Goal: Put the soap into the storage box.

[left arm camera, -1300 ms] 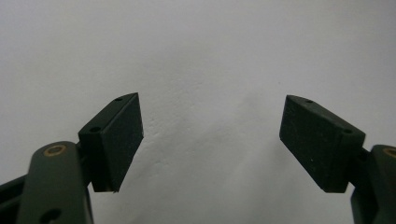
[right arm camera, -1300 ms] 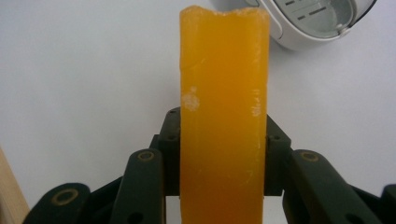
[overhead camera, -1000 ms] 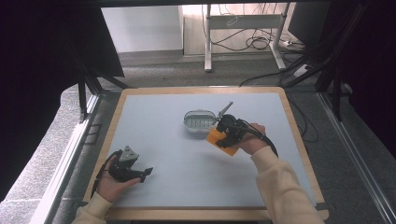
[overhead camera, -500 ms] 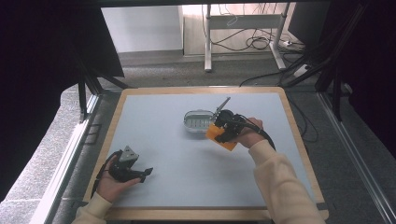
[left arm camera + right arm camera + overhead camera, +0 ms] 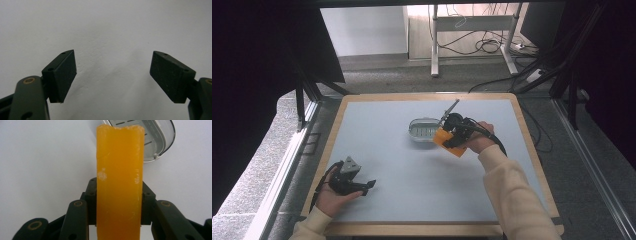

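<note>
A wide, pale blue-grey surface with a wooden border spreads out below the high camera, and a person's two forearms reach in from the near edge.

The right arm, in a cream sleeve, stretches toward the middle of the surface. The right tongs are clamped on an orange block, a soap-like bar with a slightly scuffed face. In the right gripper view the block stands tall between the two black jaws, which press on its two sides low down, so most of its length sticks out beyond them.

Just beyond the block sits a small oval metal dish with slots in its floor, near the centre of the surface. The block's far end overlaps the dish's rim in the right gripper view; whether they touch cannot be told.

The left tongs rest at the near left corner, well apart from the dish, jaws spread wide with nothing between them.

Judging the risks: the block is gripped near one end, so it could pivot or slip in the jaws if its far end catches the rim. The light dish stands loose and could skid or tip when nudged, since the left tongs are nowhere near to steady it.
</note>
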`<state>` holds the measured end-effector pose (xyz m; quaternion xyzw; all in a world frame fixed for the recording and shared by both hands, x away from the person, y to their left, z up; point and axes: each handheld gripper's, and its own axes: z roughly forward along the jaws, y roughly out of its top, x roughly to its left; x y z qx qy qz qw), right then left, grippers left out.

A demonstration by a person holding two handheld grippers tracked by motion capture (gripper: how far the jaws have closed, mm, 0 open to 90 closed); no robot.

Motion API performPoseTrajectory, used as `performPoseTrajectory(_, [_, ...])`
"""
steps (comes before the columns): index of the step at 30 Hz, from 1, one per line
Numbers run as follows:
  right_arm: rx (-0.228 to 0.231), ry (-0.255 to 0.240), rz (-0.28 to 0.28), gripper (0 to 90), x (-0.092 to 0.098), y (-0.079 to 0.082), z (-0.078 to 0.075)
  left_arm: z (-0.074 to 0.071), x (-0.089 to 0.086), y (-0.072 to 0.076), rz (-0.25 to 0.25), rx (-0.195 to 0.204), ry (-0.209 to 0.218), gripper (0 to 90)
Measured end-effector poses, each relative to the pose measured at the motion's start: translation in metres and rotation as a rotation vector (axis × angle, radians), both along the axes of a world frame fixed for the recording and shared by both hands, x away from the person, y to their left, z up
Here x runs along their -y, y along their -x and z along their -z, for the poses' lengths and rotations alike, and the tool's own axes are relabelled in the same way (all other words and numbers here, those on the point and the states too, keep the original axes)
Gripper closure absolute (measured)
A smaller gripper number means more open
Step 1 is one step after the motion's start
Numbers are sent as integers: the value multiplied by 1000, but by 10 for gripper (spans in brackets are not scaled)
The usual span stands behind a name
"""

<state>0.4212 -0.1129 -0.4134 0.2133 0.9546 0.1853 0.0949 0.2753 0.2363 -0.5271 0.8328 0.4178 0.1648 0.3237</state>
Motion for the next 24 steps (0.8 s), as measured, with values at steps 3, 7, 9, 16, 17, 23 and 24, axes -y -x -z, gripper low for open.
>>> performPoseTrajectory(3, [0, 5, -11, 620, -2, -2, 0, 0, 0, 0, -2, 0, 3, 214])
performPoseTrajectory(7, [4, 6, -33, 620, -6, -6, -2, 0, 0, 0, -2, 2, 2, 214])
performPoseTrajectory(9, [4, 6, -41, 620, -8, -8, -4, 0, 0, 0, -4, 3, 4, 213])
performPoseTrajectory(16, [6, 2, -59, 620, -14, -15, -8, 0, 0, 0, -3, 3, 8, 213])
performPoseTrajectory(17, [6, 2, -59, 620, -14, -15, -8, 0, 0, 0, -3, 3, 8, 213])
performPoseTrajectory(23, [7, 2, -68, 620, -17, -21, -12, 0, 0, 0, -4, 5, 9, 213])
performPoseTrajectory(24, [7, 1, -69, 620, -18, -22, -13, 0, 0, 0, -3, 3, 8, 214])
